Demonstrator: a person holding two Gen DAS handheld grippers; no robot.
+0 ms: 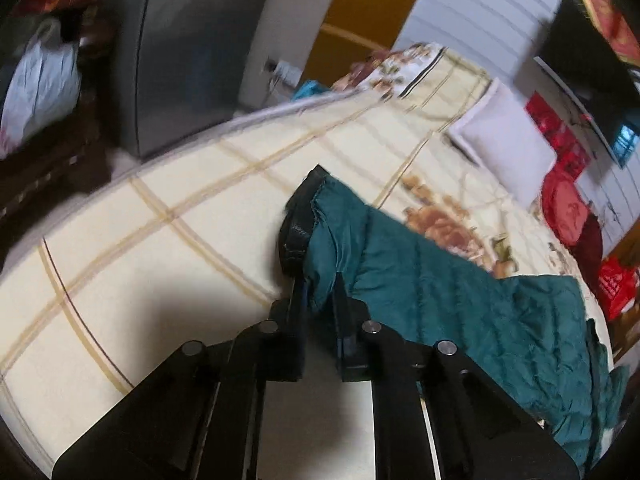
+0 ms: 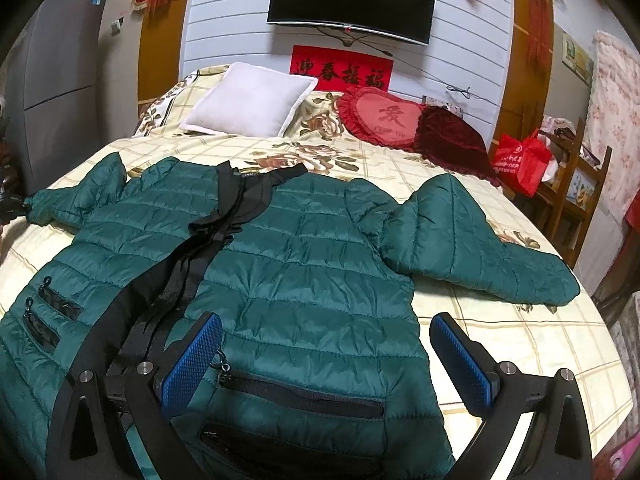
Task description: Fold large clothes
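Observation:
A dark green quilted puffer jacket (image 2: 304,264) lies front up and spread out on the bed (image 2: 520,344), with black zipper tape down its middle and zipped pockets near the hem. My left gripper (image 1: 318,304) is shut on the end of the jacket's left sleeve (image 1: 332,232), by its black cuff (image 1: 298,220), and holds it just above the sheet. My right gripper (image 2: 326,360) is open, hovering over the jacket's lower right front near a pocket (image 2: 300,396). The other sleeve (image 2: 472,240) lies flat, pointing right.
A white pillow (image 2: 248,100) and red cushions (image 2: 384,118) lie at the bed's head under a wall TV (image 2: 352,0). A grey fridge (image 1: 180,48) stands left of the bed. A wooden chair (image 2: 572,200) with a red bag (image 2: 520,164) stands to the right.

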